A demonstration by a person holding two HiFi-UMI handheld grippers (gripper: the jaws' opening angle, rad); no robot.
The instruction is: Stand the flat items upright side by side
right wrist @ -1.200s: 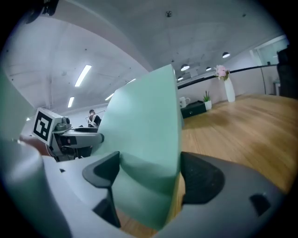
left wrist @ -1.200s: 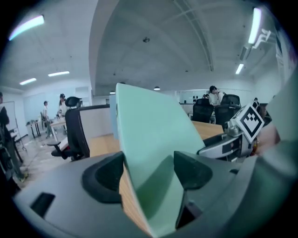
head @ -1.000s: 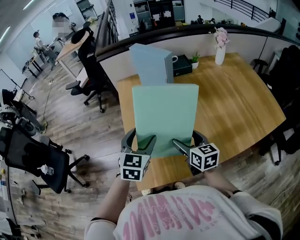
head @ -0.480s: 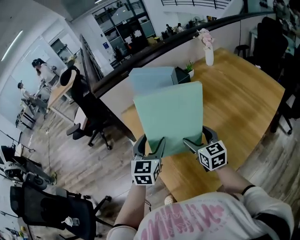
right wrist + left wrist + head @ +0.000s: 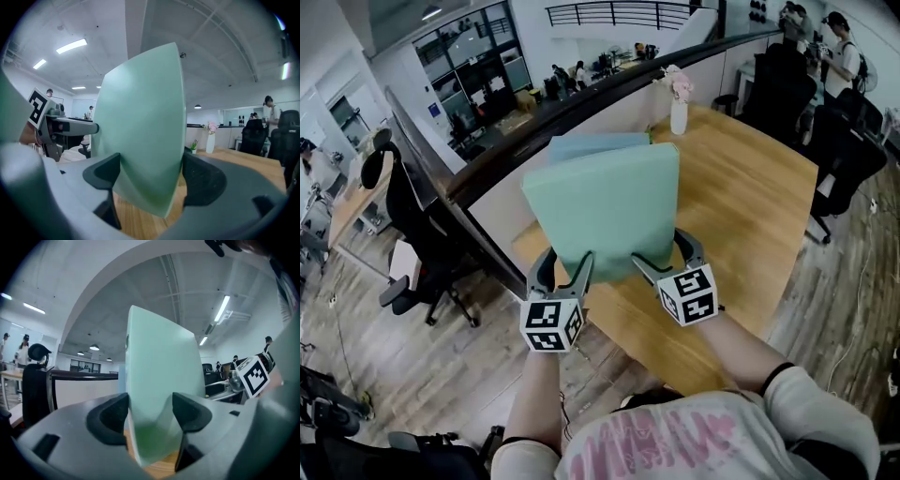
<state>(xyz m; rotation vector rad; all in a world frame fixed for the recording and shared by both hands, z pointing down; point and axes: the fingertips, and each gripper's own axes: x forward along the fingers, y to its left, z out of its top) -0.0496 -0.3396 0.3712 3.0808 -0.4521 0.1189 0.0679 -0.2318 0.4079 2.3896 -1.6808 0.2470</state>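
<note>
Our shirt [image 5: 675,441]: white, pink print | cuff [image 5: 778,375], 4 o'clock: black | left gripper [image 5: 563,272], right gripper [image 5: 667,261]: grey, marker cubes.

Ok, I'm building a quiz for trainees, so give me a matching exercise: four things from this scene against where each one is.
1 green folder
2 blue folder
3 white vase
4 black office chair

A on the floor, left of the table
B at the table's far edge
C upright behind another folder
D frontmost, gripped at its bottom edge

Pairs: 1-D, 2-C, 3-B, 4-A
</note>
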